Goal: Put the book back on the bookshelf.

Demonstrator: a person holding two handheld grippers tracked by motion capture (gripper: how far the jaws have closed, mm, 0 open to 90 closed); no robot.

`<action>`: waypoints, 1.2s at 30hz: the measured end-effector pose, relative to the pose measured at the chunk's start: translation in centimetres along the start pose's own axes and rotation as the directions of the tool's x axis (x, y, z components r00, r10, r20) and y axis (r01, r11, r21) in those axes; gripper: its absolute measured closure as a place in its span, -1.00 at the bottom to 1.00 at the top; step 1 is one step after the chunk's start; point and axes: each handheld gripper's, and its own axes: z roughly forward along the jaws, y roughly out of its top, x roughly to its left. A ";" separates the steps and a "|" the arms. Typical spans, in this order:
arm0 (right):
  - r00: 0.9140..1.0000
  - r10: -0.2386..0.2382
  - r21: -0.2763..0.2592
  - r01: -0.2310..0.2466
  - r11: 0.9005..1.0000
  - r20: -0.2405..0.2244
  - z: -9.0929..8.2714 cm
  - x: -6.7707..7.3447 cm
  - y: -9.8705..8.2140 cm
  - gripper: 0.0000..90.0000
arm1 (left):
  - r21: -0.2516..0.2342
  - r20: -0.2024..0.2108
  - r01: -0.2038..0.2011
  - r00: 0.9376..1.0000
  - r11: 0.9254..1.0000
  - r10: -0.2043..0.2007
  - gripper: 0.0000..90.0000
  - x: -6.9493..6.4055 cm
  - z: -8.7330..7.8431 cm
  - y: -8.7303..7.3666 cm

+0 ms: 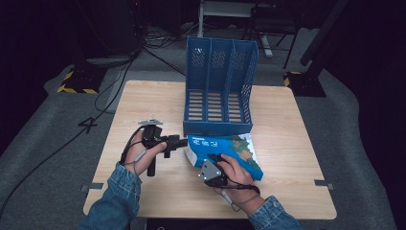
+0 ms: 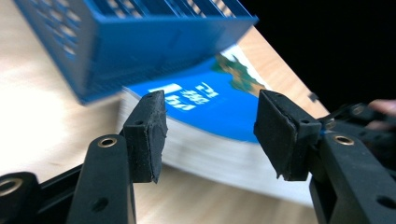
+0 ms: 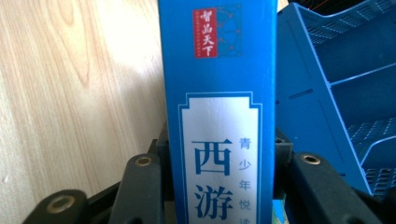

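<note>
- The thick blue paperback [image 1: 225, 148] lies on the worktop [image 1: 287, 143], near the file rack [image 1: 220, 86]: heavy, glossy, floppy.
- Your right gripper [image 1: 218, 160] fingers clamp its spine; left gripper [image 2: 210, 135] fingers stand released.

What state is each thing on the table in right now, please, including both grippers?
Book: closed, one end lifted off the table, clamped by its spine.
File rack: upright, compartments empty.
Left gripper: open, nothing between the jaws, pointing at the book.
Right gripper: shut on the book.
</note>
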 end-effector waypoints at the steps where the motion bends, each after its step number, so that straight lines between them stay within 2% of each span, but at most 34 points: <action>1: 1.000 0.013 -0.001 -0.013 1.000 -0.009 -0.1 -0.4 0.1 0.36 | -0.021 -0.028 -0.039 0.999 0.999 0.038 -0.03 0.3 -0.2 -0.2; 3: 0.999 0.044 -0.005 -0.044 0.999 -0.028 -0.5 -1.2 0.2 0.37 | -0.029 -0.072 -0.072 0.995 0.997 0.070 -0.10 0.9 -0.5 -0.8; 4: 0.996 0.082 -0.013 -0.082 0.997 -0.033 -0.8 -1.7 0.3 0.37 | -0.022 -0.083 -0.081 0.993 0.996 0.079 -0.07 1.2 -0.6 -1.1; 6: 0.992 0.113 -0.017 -0.114 0.993 -0.059 -1.2 -2.6 0.4 0.37 | -0.009 -0.120 -0.086 0.989 0.996 0.084 -0.09 2.0 -0.8 -1.8; 8: 0.986 0.148 -0.021 -0.150 0.989 -0.076 -1.7 -3.6 0.6 0.37 | 0.000 -0.167 -0.100 0.981 0.995 0.099 -0.08 2.8 -0.9 -2.5; 11: 0.977 0.191 -0.032 -0.194 0.980 -0.097 -2.2 -4.6 0.7 0.37 | 0.017 -0.194 -0.111 0.975 0.994 0.112 -0.09 3.5 -1.0 -3.4; 12: 0.976 0.192 -0.036 -0.197 0.980 -0.104 -2.3 -4.8 0.7 0.37 | 0.027 -0.205 -0.117 0.971 0.993 0.120 -0.10 3.9 -1.1 -3.8; 13: 0.970 0.213 -0.039 -0.219 0.975 -0.114 -2.6 -5.2 0.7 0.37 | 0.046 -0.211 -0.122 0.969 0.991 0.129 -0.12 4.0 -1.1 -4.0; 14: 0.968 0.220 -0.042 -0.226 0.973 -0.122 -2.7 -5.3 0.6 0.37 | 0.077 -0.228 -0.150 0.960 0.986 0.164 -0.14 4.3 -1.1 -4.3; 15: 0.964 0.230 -0.045 -0.238 0.970 -0.133 -2.9 -5.6 0.6 0.37 | 0.089 -0.241 -0.164 0.953 0.982 0.181 -0.14 4.6 -1.0 -4.6; 16: 0.961 0.241 -0.051 -0.250 0.967 -0.139 -3.1 -6.0 0.6 0.37 | 0.100 -0.249 -0.167 0.950 0.981 0.187 -0.14 4.9 -0.8 -4.8; 17: 0.957 0.252 -0.056 -0.262 0.963 -0.144 -3.2 -6.3 0.5 0.37 | 0.114 -0.247 -0.181 0.947 0.977 0.205 -0.14 5.3 -0.6 -5.1; 19: 0.946 0.288 -0.068 -0.300 0.951 -0.152 -3.6 -7.1 0.4 0.37 | 0.132 -0.233 -0.195 0.947 0.972 0.221 -0.15 5.6 -0.2 -5.3; 21: 0.935 0.315 -0.079 -0.331 0.940 -0.162 -4.1 -7.8 0.3 0.37 | 0.137 -0.234 -0.216 0.941 0.967 0.244 -0.17 5.8 -0.1 -5.4; 22: 0.931 0.325 -0.083 -0.342 0.936 -0.166 -4.3 -8.1 0.2 0.37 | 0.142 -0.241 -0.226 0.936 0.964 0.255 -0.18 5.8 0.0 -5.5; 23: 0.931 0.325 -0.083 -0.342 0.936 -0.166 -4.3 -8.1 0.2 0.37 | 0.142 -0.241 -0.226 0.936 0.964 0.255 -0.18 5.8 0.0 -5.5; 24: 0.928 0.332 -0.086 -0.349 0.933 -0.170 -4.5 -8.4 0.2 0.37 | 0.150 -0.252 -0.236 0.930 0.960 0.268 -0.18 5.9 0.0 -5.5; 25: 0.925 0.335 -0.086 -0.354 0.931 -0.177 -4.9 -9.0 0.2 0.37 | 0.173 -0.268 -0.255 0.917 0.951 0.294 -0.20 5.9 0.1 -5.6; 26: 0.925 0.335 -0.086 -0.354 0.931 -0.177 -4.9 -9.0 0.2 0.37 | 0.173 -0.268 -0.255 0.917 0.951 0.294 -0.20 5.9 0.1 -5.6; 28: 0.919 0.347 -0.091 -0.367 0.926 -0.186 -5.3 -9.5 0.3 0.37 | 0.193 -0.274 -0.263 0.911 0.945 0.309 -0.21 5.9 0.2 -5.8; 29: 0.914 0.357 -0.094 -0.379 0.921 -0.192 -5.5 -9.7 0.3 0.37 | 0.207 -0.273 -0.254 0.912 0.945 0.305 -0.21 5.9 0.2 -5.8; 31: 0.904 0.373 -0.105 -0.400 0.911 -0.207 -5.9 -10.3 0.2 0.37 | 0.222 -0.278 -0.254 0.909 0.941 0.311 -0.21 6.0 0.2 -5.9; 33: 0.890 0.394 -0.117 -0.427 0.897 -0.228 -6.3 -10.8 0.1 0.37 | 0.231 -0.277 -0.255 0.908 0.939 0.314 -0.22 6.1 0.4 -5.9; 35: 0.877 0.412 -0.129 -0.452 0.883 -0.248 -6.6 -11.3 0.0 0.37 | 0.237 -0.271 -0.283 0.899 0.929 0.343 -0.27 6.2 0.6 -6.0; 36: 0.870 0.421 -0.133 -0.464 0.876 -0.258 -6.8 -11.5 0.0 0.37 | 0.240 -0.271 -0.304 0.891 0.922 0.365 -0.28 6.3 0.7 -6.1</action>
